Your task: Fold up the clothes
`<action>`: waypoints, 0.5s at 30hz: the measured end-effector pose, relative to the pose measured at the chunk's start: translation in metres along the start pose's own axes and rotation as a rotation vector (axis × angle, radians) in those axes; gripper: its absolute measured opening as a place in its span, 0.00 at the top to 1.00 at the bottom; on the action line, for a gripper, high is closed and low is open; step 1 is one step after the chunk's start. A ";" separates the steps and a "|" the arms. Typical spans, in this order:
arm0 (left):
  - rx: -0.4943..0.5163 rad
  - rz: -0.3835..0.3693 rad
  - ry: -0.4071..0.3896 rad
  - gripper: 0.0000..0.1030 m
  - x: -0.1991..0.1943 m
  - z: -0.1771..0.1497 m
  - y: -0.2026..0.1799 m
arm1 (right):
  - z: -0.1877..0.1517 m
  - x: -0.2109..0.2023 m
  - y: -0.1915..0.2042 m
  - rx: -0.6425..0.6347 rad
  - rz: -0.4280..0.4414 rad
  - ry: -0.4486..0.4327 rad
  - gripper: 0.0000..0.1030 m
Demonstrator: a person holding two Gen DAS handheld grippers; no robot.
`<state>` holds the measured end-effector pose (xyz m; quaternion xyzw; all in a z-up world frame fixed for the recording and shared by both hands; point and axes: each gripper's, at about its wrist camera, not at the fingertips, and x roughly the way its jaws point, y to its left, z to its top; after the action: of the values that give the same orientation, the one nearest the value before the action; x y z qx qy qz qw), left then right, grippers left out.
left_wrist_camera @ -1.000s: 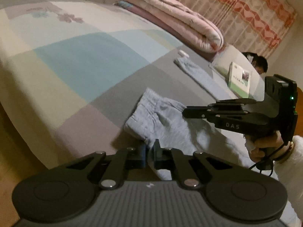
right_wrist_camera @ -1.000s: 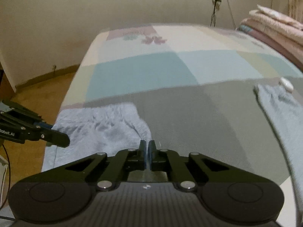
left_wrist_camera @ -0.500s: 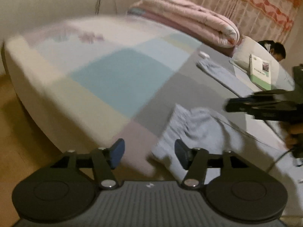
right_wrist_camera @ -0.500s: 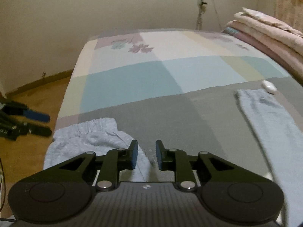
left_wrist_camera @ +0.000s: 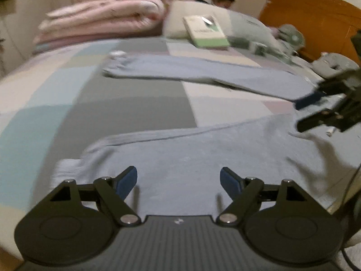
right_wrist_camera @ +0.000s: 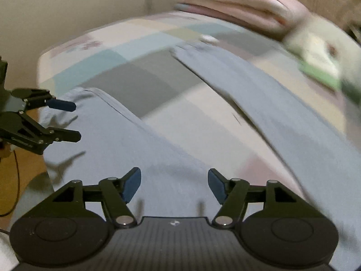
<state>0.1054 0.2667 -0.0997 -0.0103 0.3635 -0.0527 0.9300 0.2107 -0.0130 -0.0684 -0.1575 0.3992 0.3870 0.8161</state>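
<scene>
Now we are opening both jaws, left gripper (left_wrist_camera: pixel 178 180) and right gripper (right_wrist_camera: pixel 174 184) empty over the trousers (left_wrist_camera: pixel 203 153) spread on the bed (left_wrist_camera: pixel 126 108); grabbing one layer risks a crooked fold.

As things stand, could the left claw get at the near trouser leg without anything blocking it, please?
Probably yes. The left claw hangs over the near trouser leg of the light blue trousers, its jaws opening with nothing between them. The right claw is off to the side, so the way looks free.
</scene>
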 end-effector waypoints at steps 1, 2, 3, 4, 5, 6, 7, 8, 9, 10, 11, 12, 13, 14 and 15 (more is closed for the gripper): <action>-0.008 0.010 0.011 0.21 0.005 -0.002 0.002 | -0.010 -0.003 -0.005 0.040 -0.008 0.005 0.30; -0.018 0.027 0.023 0.21 0.009 -0.004 0.005 | -0.020 -0.006 -0.009 0.077 -0.018 0.008 0.30; -0.033 0.069 0.038 0.21 0.010 -0.007 0.012 | -0.029 -0.007 -0.010 0.105 -0.034 0.008 0.29; -0.047 0.112 0.052 0.18 0.011 -0.010 0.020 | -0.038 -0.008 -0.012 0.129 -0.051 0.010 0.29; -0.065 0.146 0.064 0.16 0.012 -0.012 0.027 | -0.047 -0.009 -0.013 0.150 -0.068 0.011 0.29; -0.092 0.141 0.068 0.16 0.008 -0.015 0.036 | -0.053 -0.008 -0.012 0.162 -0.084 0.009 0.29; -0.120 0.136 0.072 0.16 0.004 -0.017 0.045 | -0.058 -0.007 -0.011 0.170 -0.102 0.008 0.29; -0.141 0.131 0.076 0.17 0.000 -0.019 0.052 | -0.061 -0.004 -0.008 0.165 -0.124 0.005 0.28; -0.137 0.125 0.079 0.17 -0.002 -0.020 0.052 | -0.064 -0.002 -0.005 0.159 -0.145 0.002 0.27; -0.133 0.118 0.083 0.17 -0.004 -0.022 0.053 | -0.063 0.002 -0.003 0.151 -0.165 -0.001 0.26; -0.124 0.117 0.087 0.17 -0.005 -0.022 0.052 | -0.060 0.006 -0.002 0.148 -0.178 -0.009 0.26; -0.099 0.133 0.094 0.16 -0.002 -0.021 0.048 | -0.057 0.010 -0.001 0.145 -0.192 -0.016 0.26; -0.084 0.148 0.101 0.16 -0.001 -0.021 0.046 | -0.053 0.015 -0.001 0.147 -0.202 -0.024 0.26; -0.073 0.160 0.105 0.16 0.000 -0.020 0.044 | -0.049 0.019 -0.002 0.164 -0.199 -0.037 0.26; -0.076 0.164 0.105 0.16 -0.002 -0.021 0.044 | -0.045 0.024 -0.002 0.180 -0.192 -0.047 0.25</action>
<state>0.0943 0.3111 -0.1162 -0.0129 0.4129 0.0371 0.9099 0.1974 -0.0277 -0.1156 -0.1117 0.3961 0.2733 0.8694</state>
